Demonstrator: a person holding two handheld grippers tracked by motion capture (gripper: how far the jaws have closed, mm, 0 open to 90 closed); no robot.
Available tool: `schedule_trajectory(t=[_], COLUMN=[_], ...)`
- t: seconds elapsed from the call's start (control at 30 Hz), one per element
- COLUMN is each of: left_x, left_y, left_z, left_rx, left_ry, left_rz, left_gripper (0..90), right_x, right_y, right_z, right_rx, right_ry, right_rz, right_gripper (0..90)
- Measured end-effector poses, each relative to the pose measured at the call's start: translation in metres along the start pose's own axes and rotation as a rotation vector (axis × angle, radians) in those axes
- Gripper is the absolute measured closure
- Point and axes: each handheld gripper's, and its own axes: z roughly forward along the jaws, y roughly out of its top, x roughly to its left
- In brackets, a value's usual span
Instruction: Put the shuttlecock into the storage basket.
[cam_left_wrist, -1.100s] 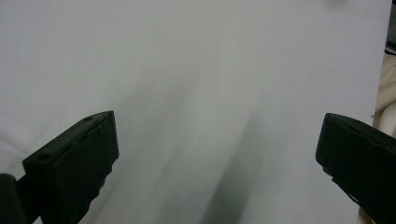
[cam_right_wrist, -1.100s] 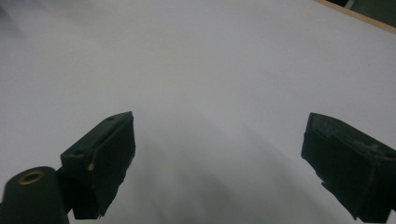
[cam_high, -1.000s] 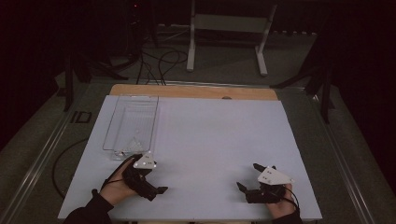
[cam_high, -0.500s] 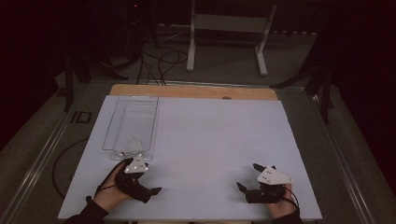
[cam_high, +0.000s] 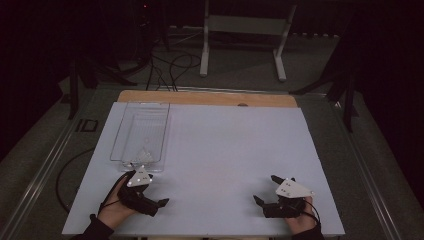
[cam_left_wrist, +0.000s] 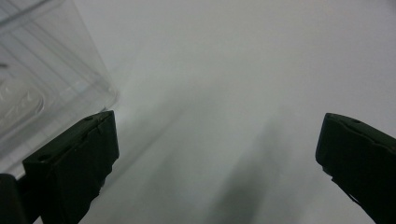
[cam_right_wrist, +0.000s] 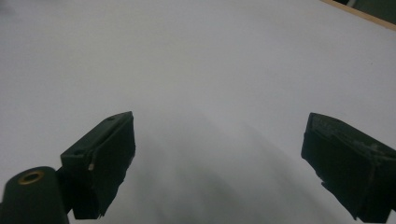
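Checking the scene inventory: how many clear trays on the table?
1. The clear tray lies at the table's far left, just beyond the open left gripper; its corner shows in the left gripper view.

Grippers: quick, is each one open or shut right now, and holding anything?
Left gripper: open, holding nothing, beside the clear plastic tray.
Right gripper: open, holding nothing, over the white tabletop.

Each hand carries a black two-fingered tool. The black left gripper (cam_high: 159, 202), at the near left, wears a pale grey three-cornered plate dotted with small dark marks, and a thin black cable trails from it. The black right gripper (cam_high: 266, 192), at the near right, has the same plate and cable. Close up, its blocky matte fingers (cam_right_wrist: 100, 161) show small holes, with a brass-ringed socket beside one. Dark sleeves cover both wrists.
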Motion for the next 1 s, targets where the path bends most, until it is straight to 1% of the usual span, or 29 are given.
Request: schedule_trajectory(t=[0.03,0.07,0.1,0.13,0.17,0.2,0.23,0.33,0.37,0.6,0.67,0.7,0.87,0.9,1.0], left_x=[0.0012,0.0012,0.0025,0.0025,0.0033,0.0033,0.0036,0.0029,0.0021,0.0029,0.0031,0.0039,0.0055,0.0064,0.0066], left_y=[-0.0016,-0.0016,-0.0029,-0.0029,-0.0038,-0.0038,-0.0045,-0.0052,-0.0061,-0.0082,-0.0082,-0.0088,-0.0104,-0.0107,-0.01], left_z=[0.0007,0.0007,0.0015,0.0015,0.0018,0.0018,0.002,0.003,0.0044,0.0068,0.0066,0.0062,0.0058,0.005,0.0048], left_rx=[-0.006,-0.006,-0.014,-0.014,-0.024,-0.024,-0.027,-0.021,-0.021,-0.026,-0.034,-0.047,-0.067,-0.086,-0.089], left_ry=[0.001,0.001,0.013,0.013,0.031,0.031,0.04,0.052,0.071,0.087,0.093,0.098,0.114,0.12,0.113], left_rz=[-0.02,-0.02,-0.039,-0.039,-0.052,-0.052,-0.06,-0.057,-0.053,-0.062,-0.07,-0.07,-0.082,-0.086,-0.088], left_gripper=[0.1,0.1,0.1,0.1,0.1,0.1,0.1,0.1,0.1,0.1,0.2,0.1,0.2,0.2,0.2], right_x=[0.0,0.0,-0.0001,-0.0001,-0.0003,-0.0003,-0.0005,-0.0006,-0.0009,-0.0008,-0.0011,-0.0011,-0.0012,-0.0013,-0.0013], right_y=[0.0,0.0,-0.0002,-0.0002,-0.0002,-0.0002,-0.0002,-0.0003,-0.0006,-0.0003,-0.0004,-0.0003,-0.0005,-0.0006,-0.0006], right_z=[0.0,0.0,0.0002,0.0002,0.0003,0.0003,0.0,0.0001,0.0003,-0.0003,-0.0005,-0.0005,-0.0004,-0.0004,-0.0003], right_rx=[0.0,0.0,0.002,0.002,0.001,0.001,0.001,0.001,0.003,0.002,0.002,0.002,0.001,0.0,0.0], right_ry=[0.0,0.0,-0.001,-0.001,-0.001,-0.001,-0.002,-0.001,-0.001,-0.004,-0.005,-0.004,-0.001,-0.002,-0.002], right_rz=[0.0,0.0,0.001,0.001,0.001,0.001,-0.002,0.004,0.005,0.003,0.002,0.0,0.0,0.0,0.0], right_gripper=[9.7,9.7,9.7,9.7,9.7,9.7,9.7,9.7,9.7,9.7,9.7,9.7,9.7,9.7,9.7])
